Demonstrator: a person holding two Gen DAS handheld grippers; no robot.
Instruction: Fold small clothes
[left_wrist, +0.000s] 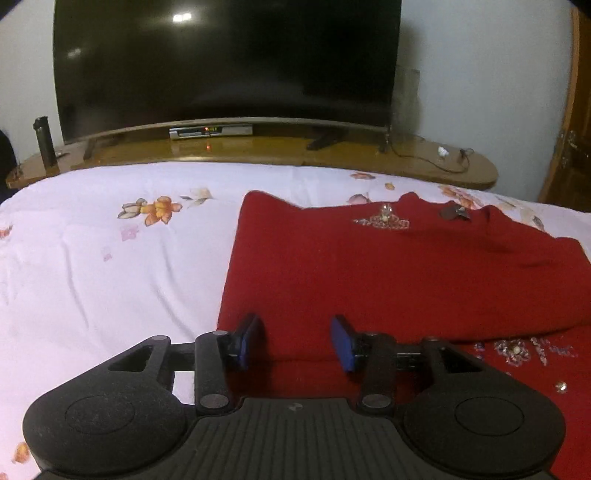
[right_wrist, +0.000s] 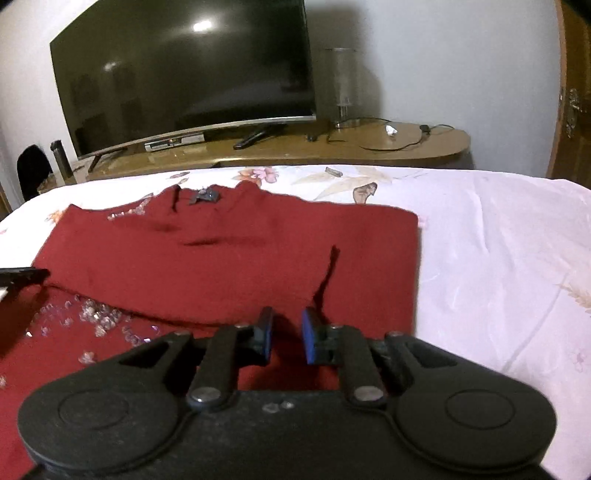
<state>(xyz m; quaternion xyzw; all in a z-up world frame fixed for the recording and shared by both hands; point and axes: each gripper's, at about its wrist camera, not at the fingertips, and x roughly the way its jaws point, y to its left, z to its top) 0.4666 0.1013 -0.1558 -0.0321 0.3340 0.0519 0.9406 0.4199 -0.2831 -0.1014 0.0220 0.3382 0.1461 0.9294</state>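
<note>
A small dark red garment with sequin trim lies partly folded on the bed; it also shows in the right wrist view. Its upper layer is folded over a lower layer with sequins. My left gripper is open and empty over the garment's near left edge. My right gripper is open with a narrower gap, empty, over the garment's near right part. The tip of the left gripper shows at the left edge of the right wrist view.
The bed has a white floral sheet. Behind it stands a wooden TV stand with a large dark TV, a set-top box, a dark bottle, cables and a glass lamp. A wooden door is at right.
</note>
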